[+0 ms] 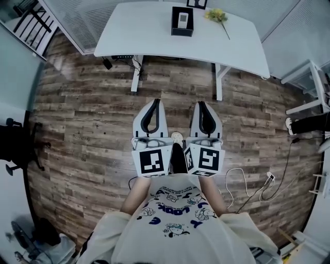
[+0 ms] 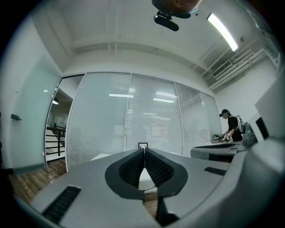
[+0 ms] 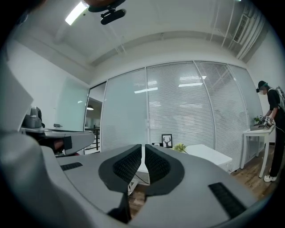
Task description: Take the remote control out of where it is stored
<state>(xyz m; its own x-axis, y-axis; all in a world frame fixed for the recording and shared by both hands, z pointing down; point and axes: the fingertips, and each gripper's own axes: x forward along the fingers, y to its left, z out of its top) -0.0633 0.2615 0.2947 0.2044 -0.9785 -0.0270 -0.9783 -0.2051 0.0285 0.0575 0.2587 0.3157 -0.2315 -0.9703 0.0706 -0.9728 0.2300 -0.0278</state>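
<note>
A white remote control (image 1: 182, 19) lies in an open black box (image 1: 174, 23) on the far white table (image 1: 139, 31). Both grippers are held close to my body over the wooden floor, well short of the table. My left gripper (image 1: 156, 101) points toward the table with its jaws shut and nothing between them, as the left gripper view (image 2: 144, 149) shows. My right gripper (image 1: 200, 103) is beside it, also shut and empty (image 3: 143, 146). The remote is not visible in either gripper view.
Yellow flowers (image 1: 216, 15) and a small picture frame (image 1: 196, 3) share the table. A black office chair (image 1: 13, 142) stands at the left, and cables (image 1: 258, 190) trail on the floor at the right. Another person (image 3: 271, 111) works at a side table.
</note>
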